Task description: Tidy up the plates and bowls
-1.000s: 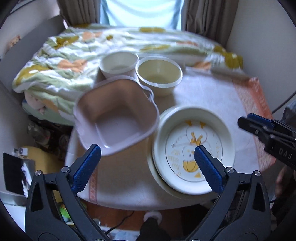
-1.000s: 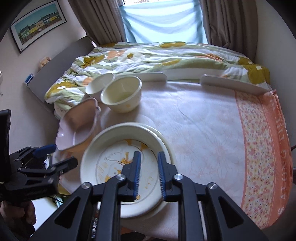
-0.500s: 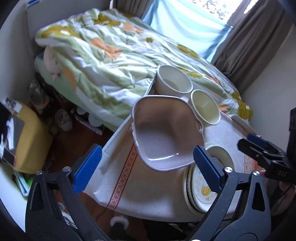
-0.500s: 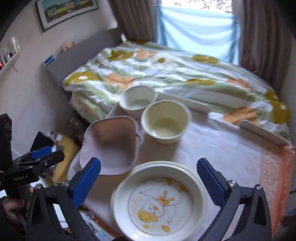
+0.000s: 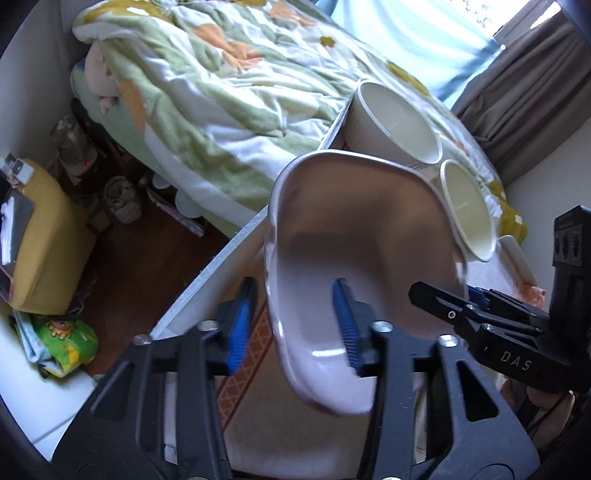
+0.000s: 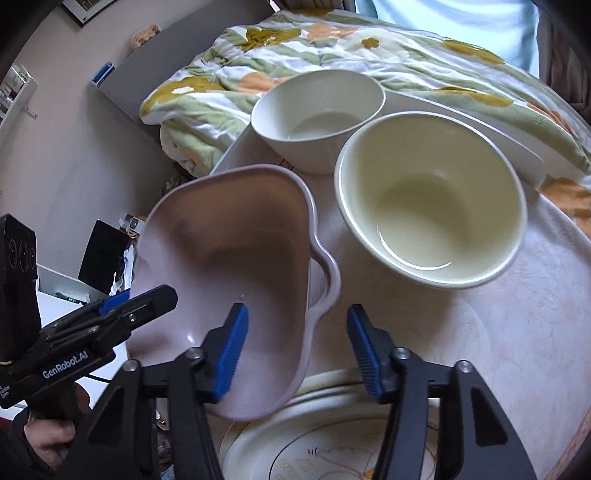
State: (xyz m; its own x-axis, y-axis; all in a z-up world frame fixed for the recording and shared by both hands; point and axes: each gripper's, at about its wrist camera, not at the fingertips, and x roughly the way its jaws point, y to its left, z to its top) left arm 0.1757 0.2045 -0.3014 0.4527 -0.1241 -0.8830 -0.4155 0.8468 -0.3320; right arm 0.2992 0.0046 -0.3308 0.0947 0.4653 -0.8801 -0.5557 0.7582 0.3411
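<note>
The pale pink squarish bowl [image 5: 362,240] with a lobed handle sits at the table's near left corner. Its near end overlaps the rim of a cream plate [image 6: 332,443] that bears a yellow line drawing; whether it rests on that plate or is tilted clear of it I cannot tell.

The left gripper [image 5: 293,326] straddles the bowl's left rim, one blue pad outside and one inside. Its jaws have just been closing and stand narrow, but a sliver of cloth still shows between the outer pad and the rim, so the pads are not seen pressing.

The right gripper [image 6: 297,343] straddles the right rim by the handle. Its jaws have also just been closing, yet they are parted, with a gap on either side of the rim.

Just beyond the pink bowl stand a white bowl [image 6: 317,110] and, to its right, a larger cream bowl [image 6: 432,199], both upright and empty.

A pale tablecloth [image 6: 498,332] with an orange patterned border covers the table. A bed under a green, yellow and orange flowered quilt [image 5: 221,92] is close behind. A brown curtain [image 5: 517,92] hangs by a bright window, and a framed picture [image 6: 85,7] is on the wall. Beside the table lie a dark wooden floor [image 5: 147,258] and a yellow cushion [image 5: 48,240].

The right gripper's body reads "DAS"; the left one's reads "GenRobot.AI", with a hand [image 6: 44,439] on its handle.
</note>
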